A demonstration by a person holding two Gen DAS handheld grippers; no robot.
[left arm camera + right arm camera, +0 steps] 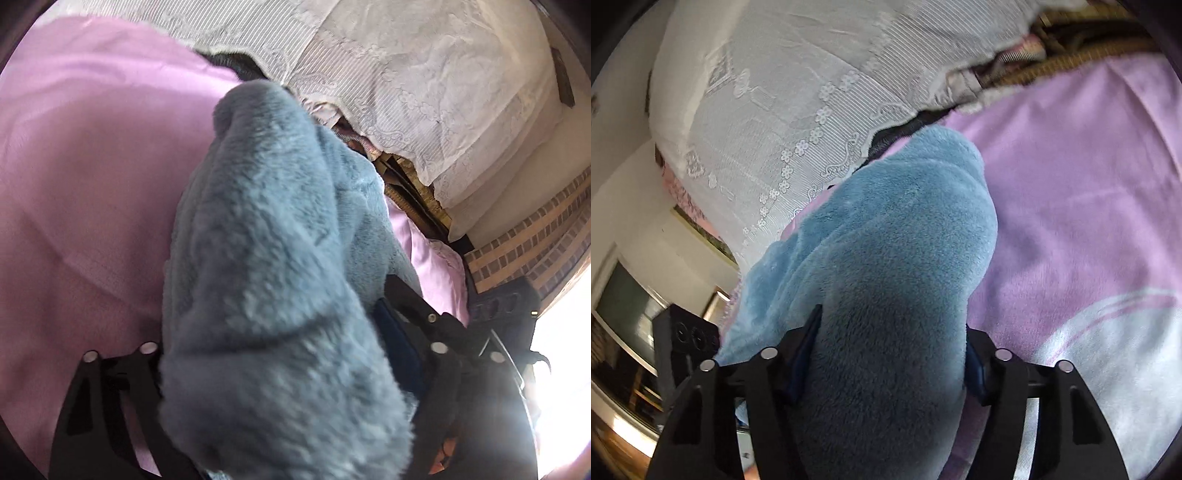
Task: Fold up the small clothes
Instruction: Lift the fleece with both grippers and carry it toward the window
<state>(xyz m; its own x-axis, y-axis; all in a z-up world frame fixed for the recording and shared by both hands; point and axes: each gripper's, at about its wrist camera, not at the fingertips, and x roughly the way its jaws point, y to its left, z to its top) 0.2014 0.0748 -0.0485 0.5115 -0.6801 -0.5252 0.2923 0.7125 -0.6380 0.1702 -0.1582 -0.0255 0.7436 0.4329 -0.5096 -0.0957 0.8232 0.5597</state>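
Left wrist view: a fluffy blue garment point(280, 280) bulges up between the two fingers of the left gripper point(295, 362), lying on the pink blanket point(74, 184) that serves as the landmark here. The black fingers flank the plush on both sides, and the dark pad on the right side sits against it; the jaws stand fairly wide with a thick roll of fabric filling the gap, so it looks gripped, though the left pad is hidden. Beyond the blanket's far edge hangs a white lace cover point(424, 92).

Right wrist view: the right gripper point(890, 354) has the same blue garment point(886, 258) bunched between its fingers, both blue pads pressing into the pile, jaws at a middling width. The garment trails from the jaws across the pink blanket point(1089, 203) toward the lace cover point(775, 110) at the blanket's far side.

To fold well, I'd judge both grips should hold an even thickness, keep the edge level above the blanket, and lay it over without dragging
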